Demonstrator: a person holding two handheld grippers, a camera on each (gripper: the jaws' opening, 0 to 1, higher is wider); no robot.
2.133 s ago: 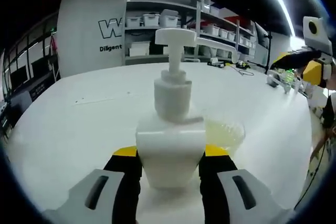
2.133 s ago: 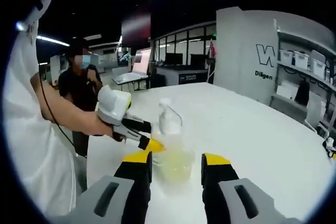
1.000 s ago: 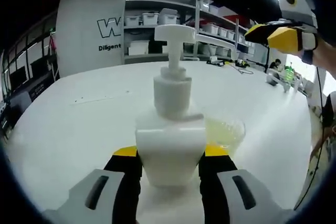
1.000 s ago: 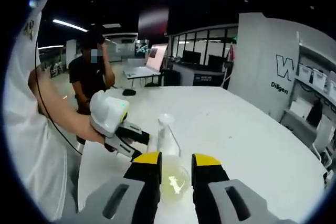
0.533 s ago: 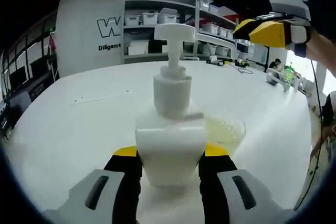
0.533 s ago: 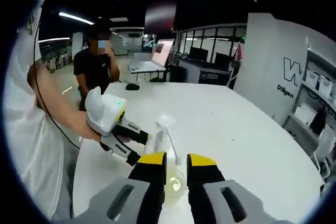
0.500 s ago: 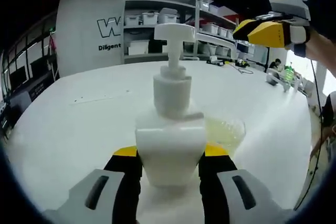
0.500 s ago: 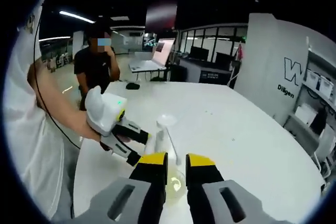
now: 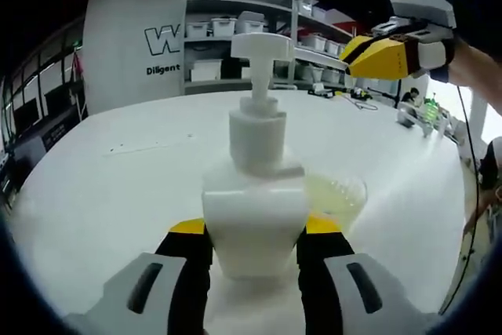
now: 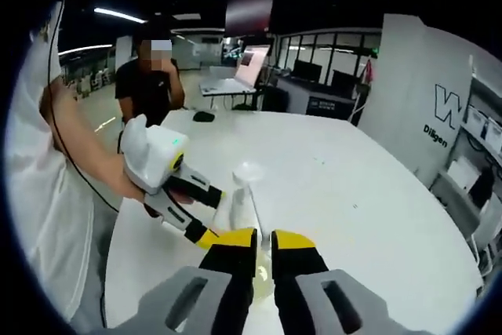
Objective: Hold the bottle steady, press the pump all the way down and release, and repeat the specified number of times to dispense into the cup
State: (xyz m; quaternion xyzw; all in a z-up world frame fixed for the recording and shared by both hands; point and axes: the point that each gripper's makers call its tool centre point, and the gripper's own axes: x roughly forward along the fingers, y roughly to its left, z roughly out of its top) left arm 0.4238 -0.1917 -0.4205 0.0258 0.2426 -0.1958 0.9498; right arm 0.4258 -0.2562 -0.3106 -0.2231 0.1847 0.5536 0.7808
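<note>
A white pump bottle [image 9: 255,205] stands on the white table [image 9: 102,194], its pump head [image 9: 265,49] up. My left gripper [image 9: 256,227] is shut on the bottle's base, one yellow-tipped jaw on each side. A clear cup [image 9: 339,198] with pale yellow liquid sits just right of the bottle, under the spout. My right gripper [image 9: 369,56] hovers at the upper right, above and beyond the pump head, jaws together. In the right gripper view, my right gripper [image 10: 263,241] looks down on the bottle [image 10: 247,190] and on the left gripper [image 10: 210,213], which a hand holds.
Shelves with white bins [image 9: 235,29] and a lettered white wall panel [image 9: 133,45] stand behind the table. A person [image 10: 153,76] stands at the table's far side. The white sleeve and arm [image 10: 47,162] of the person holding the grippers are at the left.
My right gripper has risen from beside the cup to above the pump and its jaws have closed together. The left gripper and the bottle have not moved.
</note>
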